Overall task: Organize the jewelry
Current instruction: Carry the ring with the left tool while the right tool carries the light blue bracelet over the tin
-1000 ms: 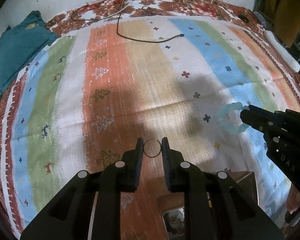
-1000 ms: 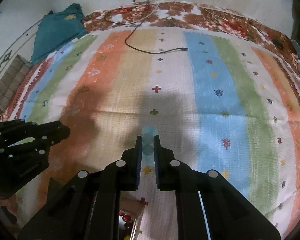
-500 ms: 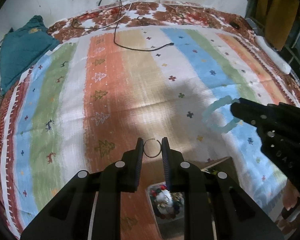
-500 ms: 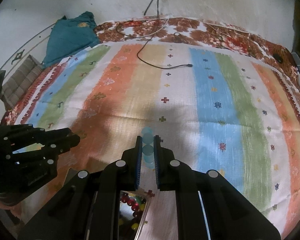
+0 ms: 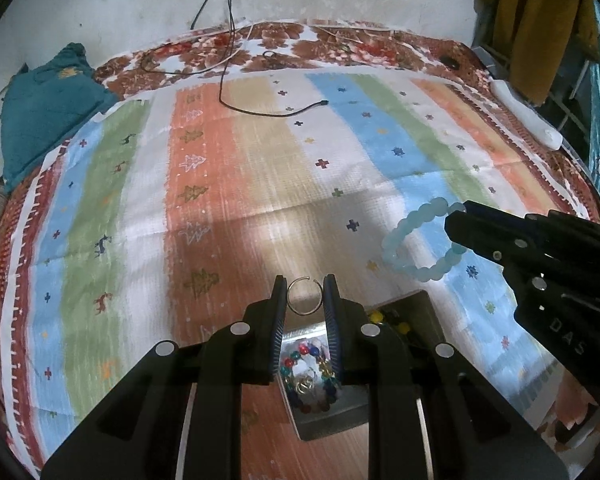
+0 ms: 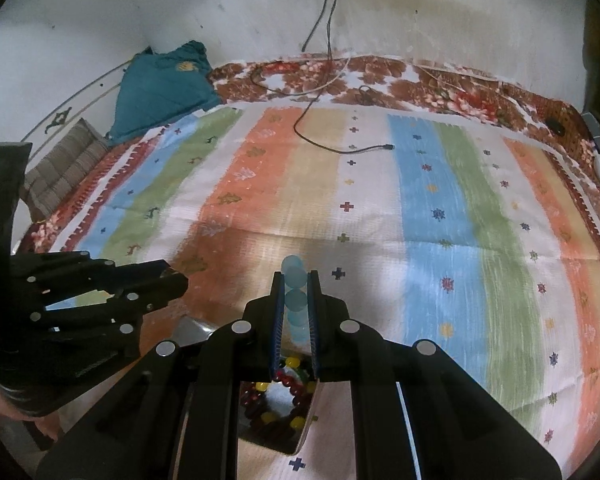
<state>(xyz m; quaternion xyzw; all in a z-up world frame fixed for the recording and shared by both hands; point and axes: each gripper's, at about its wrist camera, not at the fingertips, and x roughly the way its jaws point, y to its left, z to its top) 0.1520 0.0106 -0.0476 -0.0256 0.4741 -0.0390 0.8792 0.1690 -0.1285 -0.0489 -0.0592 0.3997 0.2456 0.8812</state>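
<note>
Both tools lifted, thin open ring (image 5: pixel 305 296), frosted blue bracelet (image 5: pixel 418 240)

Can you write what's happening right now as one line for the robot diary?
left gripper: holds thin ring | right gripper: holds blue bead bracelet | both above metal tray of beads

A thin metal ring (image 5: pixel 305 296), open at the top with a small gap, stands upright between the fingertips of my left gripper (image 5: pixel 305 298), clamped at both sides. A bracelet of translucent pale-blue beads (image 5: pixel 418 240) hangs as an open loop from my right gripper (image 6: pixel 296 304), whose fingers pinch one bead stretch. Below both lies a shiny metal tray (image 5: pixel 428 308) holding multicoloured bead jewelry (image 5: pixel 312 376): red, yellow, green and blue beads in a heap.
</note>
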